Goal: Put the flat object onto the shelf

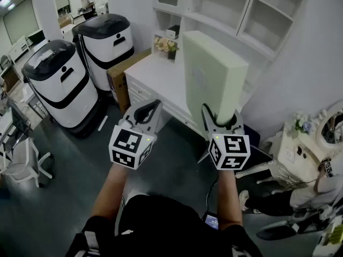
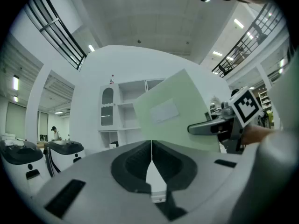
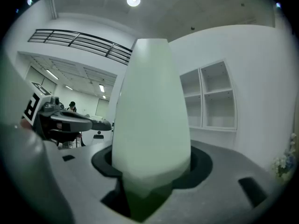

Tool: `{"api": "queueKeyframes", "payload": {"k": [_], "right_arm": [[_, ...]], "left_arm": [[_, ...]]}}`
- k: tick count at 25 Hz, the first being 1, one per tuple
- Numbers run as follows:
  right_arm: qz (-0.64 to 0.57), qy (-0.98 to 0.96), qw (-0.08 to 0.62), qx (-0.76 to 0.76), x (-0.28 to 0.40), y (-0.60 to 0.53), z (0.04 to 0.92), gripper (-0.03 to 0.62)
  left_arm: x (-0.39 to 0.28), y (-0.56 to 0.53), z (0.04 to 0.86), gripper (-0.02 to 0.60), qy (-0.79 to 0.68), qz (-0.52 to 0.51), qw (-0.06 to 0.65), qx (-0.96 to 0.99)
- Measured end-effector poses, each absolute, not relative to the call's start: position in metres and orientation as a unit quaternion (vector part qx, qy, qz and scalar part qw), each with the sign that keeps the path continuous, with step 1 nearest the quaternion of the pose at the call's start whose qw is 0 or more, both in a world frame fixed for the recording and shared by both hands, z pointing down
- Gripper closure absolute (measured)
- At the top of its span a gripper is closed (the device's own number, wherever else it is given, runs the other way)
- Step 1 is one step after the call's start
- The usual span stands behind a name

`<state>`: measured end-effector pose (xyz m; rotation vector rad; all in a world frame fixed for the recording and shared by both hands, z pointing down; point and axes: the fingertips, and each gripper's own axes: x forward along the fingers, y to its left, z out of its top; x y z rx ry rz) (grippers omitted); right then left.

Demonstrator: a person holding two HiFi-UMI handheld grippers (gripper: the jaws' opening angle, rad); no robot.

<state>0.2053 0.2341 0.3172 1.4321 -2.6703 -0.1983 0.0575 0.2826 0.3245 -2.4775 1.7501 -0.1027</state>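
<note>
Standing at chest height, both forearms are stretched forward and roughly parallel, with the grippers level and side by side.

- Right gripper (image 1: pixel 221 115): jaws part-way apart and clamped on the lower end of the board (image 1: pixel 211 74). Its own view shows the board filling the gap between the pads.
- Board: pale green, flat and thick. It is held upright on its narrow end and leans a little away from the person, towards the shelf (image 1: pixel 230 9). It is in the air, touching neither shelf nor desk (image 1: pixel 155 79). A faint paler rectangle shows on its broad face.
- Left gripper (image 1: pixel 150 107): jaws pressed together with nothing between them. It sits just left of the board and clear of it.

Surroundings:
- The shelf is a white unit of open compartments against the white wall, rising above the white desk.
- Flowers (image 1: pixel 165 45) stand at the desk's back, with a small dark item in the compartment just behind them.
- A cardboard box (image 1: pixel 126 76) leans at the desk's left end.
- Two white-and-black machines (image 1: pixel 59 84) stand beside the box on a grey floor (image 1: pixel 80 191).
- A white chair (image 1: pixel 24 159) sits at far left.
- Someone in a cap (image 1: pixel 83 1) works far back.
- The ceiling is high, with round lights and a railed gallery.
</note>
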Motion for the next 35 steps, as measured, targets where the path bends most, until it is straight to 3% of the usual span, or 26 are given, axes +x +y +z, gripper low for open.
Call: {"api": "queueKeyframes", "payload": {"k": [35], "right_arm": [[-0.036,-0.892,0.064,0.445,0.18,0.15,0.344,0.329]], "left_arm": [[0.036,0.198,0.347,0.574,0.582,-0.044,0.031,-0.812]]}}
